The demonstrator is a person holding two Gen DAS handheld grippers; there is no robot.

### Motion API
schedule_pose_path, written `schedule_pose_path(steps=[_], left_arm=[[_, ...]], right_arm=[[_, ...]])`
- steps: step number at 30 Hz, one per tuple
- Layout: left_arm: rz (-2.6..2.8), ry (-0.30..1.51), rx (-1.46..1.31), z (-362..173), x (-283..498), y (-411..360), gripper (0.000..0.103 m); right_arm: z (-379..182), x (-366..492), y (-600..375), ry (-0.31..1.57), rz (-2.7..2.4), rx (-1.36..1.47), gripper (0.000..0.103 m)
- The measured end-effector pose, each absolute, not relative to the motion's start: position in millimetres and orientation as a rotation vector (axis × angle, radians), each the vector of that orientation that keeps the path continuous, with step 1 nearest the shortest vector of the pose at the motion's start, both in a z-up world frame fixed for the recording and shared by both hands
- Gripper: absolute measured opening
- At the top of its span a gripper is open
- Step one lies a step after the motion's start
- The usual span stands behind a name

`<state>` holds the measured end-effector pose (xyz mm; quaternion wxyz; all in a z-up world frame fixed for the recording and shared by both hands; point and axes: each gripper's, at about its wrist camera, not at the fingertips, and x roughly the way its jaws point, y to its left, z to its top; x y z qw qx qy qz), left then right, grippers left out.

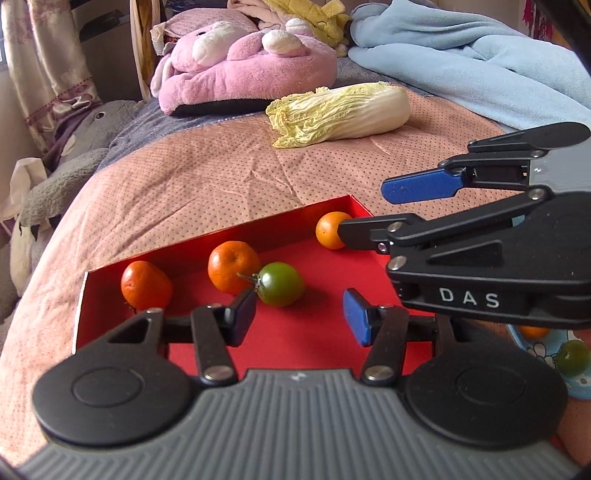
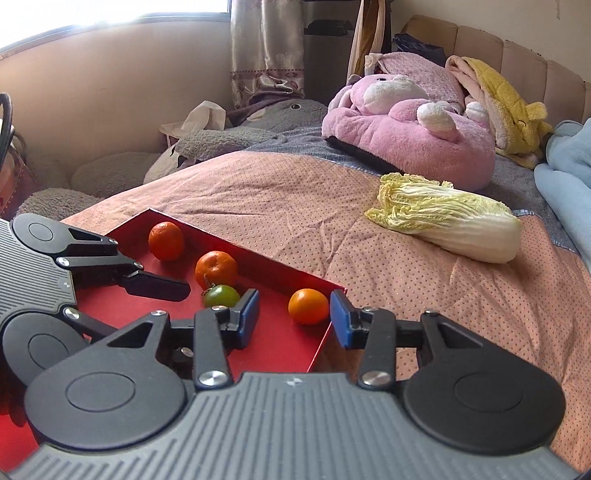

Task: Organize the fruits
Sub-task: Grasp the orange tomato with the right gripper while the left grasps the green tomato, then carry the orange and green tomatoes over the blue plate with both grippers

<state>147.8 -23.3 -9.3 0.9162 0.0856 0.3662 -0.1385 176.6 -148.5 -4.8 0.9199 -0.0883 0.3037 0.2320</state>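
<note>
One orange (image 1: 330,229) half hidden behind right tongs (image 1: 364,206).

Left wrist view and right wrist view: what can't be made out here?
- Patterned bowl, left wrist view: mostly hidden behind the right gripper; its contents can't be counted.
- Red tray, right wrist view: near side covered by the right gripper and the left gripper.

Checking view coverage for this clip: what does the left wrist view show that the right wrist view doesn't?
Left wrist only: a patterned bowl at the lower right holding more fruit.
Right wrist only: the window and wall.
Both: the red tray with three oranges and a green tomato, the cabbage, the pink plush, and both grippers, left gripper, right gripper, open and empty.
</note>
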Motion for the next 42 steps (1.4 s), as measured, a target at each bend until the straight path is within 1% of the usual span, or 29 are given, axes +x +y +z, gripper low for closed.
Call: schedule_pose_path(steps=[6, 8, 10, 11, 22, 29, 30, 33, 42], left_arm=[[-0.232, 0.786, 0.149, -24.0, 167.2, -16.6, 0.054], [-0.226, 0.775, 0.149, -24.6, 169.1, -17.2, 0.051], [-0.244, 0.766, 0.158, -24.5, 168.7, -19.5, 0.04], [-0.255, 0.765, 0.16, -24.2, 168.7, -20.1, 0.038], [-0.229, 0.797, 0.128, -19.6, 155.9, -4.7, 0.037], [-0.213, 0.802, 0.122, -20.1, 149.5, 4.4, 0.037], [-0.215, 0.8, 0.124, -20.1, 149.4, 4.5, 0.037], [-0.221, 0.796, 0.123, -20.0, 148.9, 5.8, 0.037], [-0.221, 0.798, 0.116, -17.5, 148.5, 6.3, 0.037]], right_arm=[[-13.2, 191.1, -147.4, 0.639, 0.471, -0.207, 0.049], [-16.8, 195.5, -144.6, 0.655, 0.482, -0.221, 0.049], [-19.3, 199.4, -142.4, 0.665, 0.486, -0.224, 0.049], [-20.5, 202.4, -140.6, 0.674, 0.49, -0.228, 0.049], [-28.1, 221.9, -110.3, 0.741, 0.48, -0.373, 0.049], [-46.7, 216.1, -89.4, 0.68, 0.456, -0.601, 0.048], [-46.7, 216.5, -91.7, 0.678, 0.456, -0.589, 0.047], [-47.4, 213.9, -94.1, 0.653, 0.445, -0.616, 0.037], [-21.9, 199.6, -124.7, 0.726, 0.485, -0.259, 0.037]])
